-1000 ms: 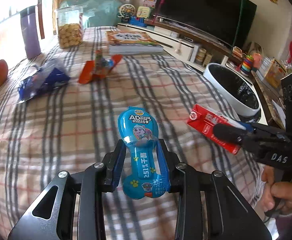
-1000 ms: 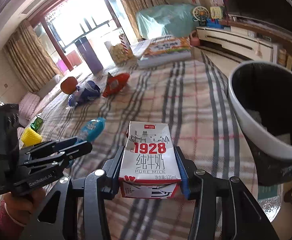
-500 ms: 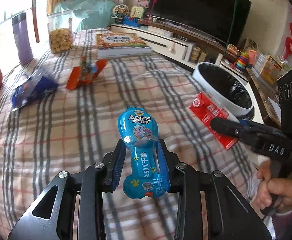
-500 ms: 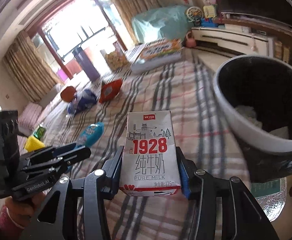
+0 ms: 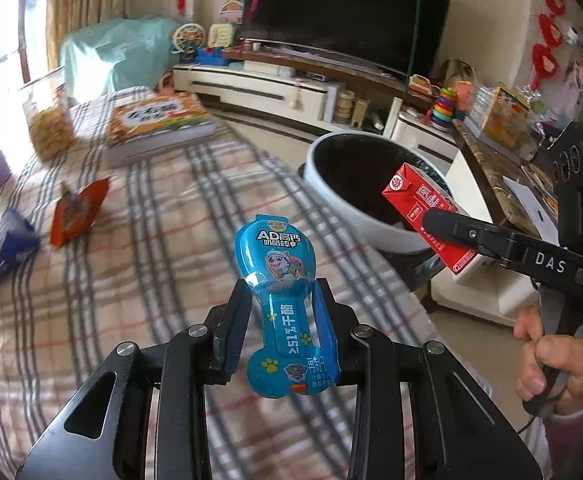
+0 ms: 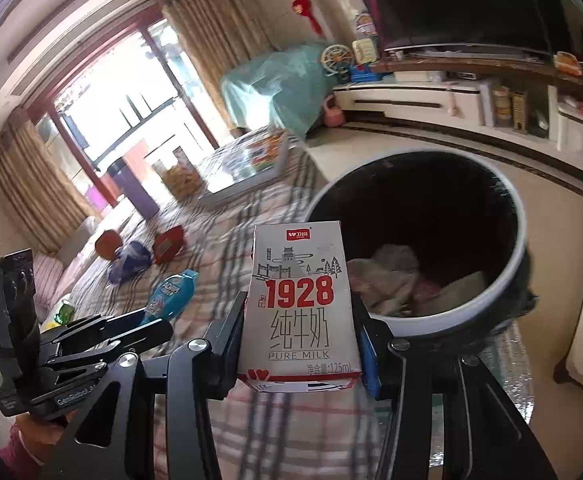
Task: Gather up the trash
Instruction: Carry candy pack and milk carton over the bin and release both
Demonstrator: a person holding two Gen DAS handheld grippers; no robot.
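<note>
L gripper: we note fingers clamped on blue cheese-stick wrapper, held above plaid cloth
R gripper: fingers clamped on milk carton, held at rim of white bin
Bin: we see crumpled trash inside

Daylight floods through a curtained window; a dark TV sits on a white cabinet along the wall.
</note>
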